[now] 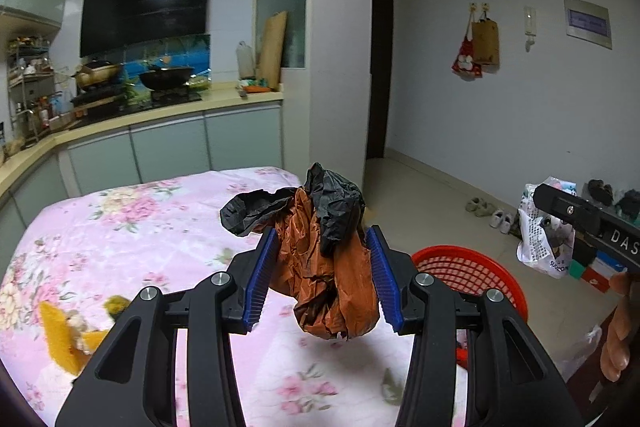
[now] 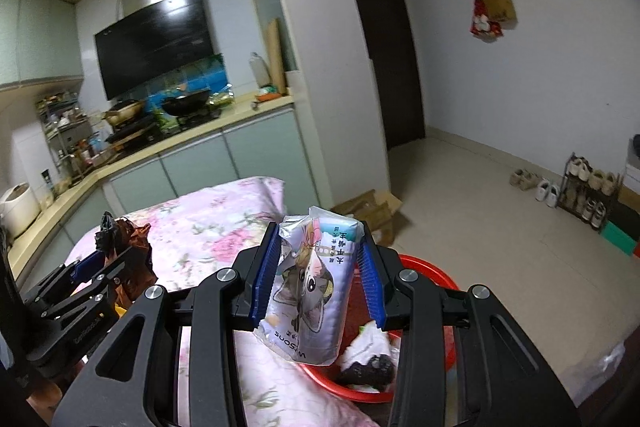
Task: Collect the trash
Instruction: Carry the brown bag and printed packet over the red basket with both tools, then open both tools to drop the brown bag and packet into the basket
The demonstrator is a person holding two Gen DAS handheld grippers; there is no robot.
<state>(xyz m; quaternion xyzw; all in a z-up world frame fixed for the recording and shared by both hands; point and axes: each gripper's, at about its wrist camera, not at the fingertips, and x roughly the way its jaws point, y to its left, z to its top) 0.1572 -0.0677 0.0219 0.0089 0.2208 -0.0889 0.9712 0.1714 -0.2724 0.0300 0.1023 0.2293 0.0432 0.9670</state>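
In the left wrist view, the far left of the frame shows a kitchen tabletop [image 1: 120, 129] with a black wok [image 1: 166, 77] on the stove, under a dark range hood [image 1: 146, 5]. Lower left, some yellow scraps [image 1: 60, 331] lie on the pink flowered bed cover [image 1: 132, 227]. In the middle, the left tongs [image 1: 322, 277] are partly closed and their blue pads press from both sides on a crumpled bundle of orange and black plastic bags [image 1: 320, 255], which hangs in the air above the bed. Just right of the tongs, a red basket [image 1: 472, 271] stands low beside the bed, and part of it is hidden behind the tongs. At the right edge I can see a black piece of the other tool and some fingers [image 1: 618, 331] of the person.

In the right wrist view, the left tongs with the same bundle appear at the lower left of the frame, over the bed cover. In the middle, the right tongs [image 2: 318, 277] are closed rather narrowly on a white tissue packet [image 2: 310, 291] with a cartoon cat; the packet stands nearly upright between the pads, above the near rim of the red basket. Inside the basket, lower right of the packet, lie white crumpled paper [image 2: 370, 341] and a dark object [image 2: 370, 371]. Further right, shoes [image 2: 548, 191] and a shoe rack [image 2: 588, 195] stand on the floor by the wall.
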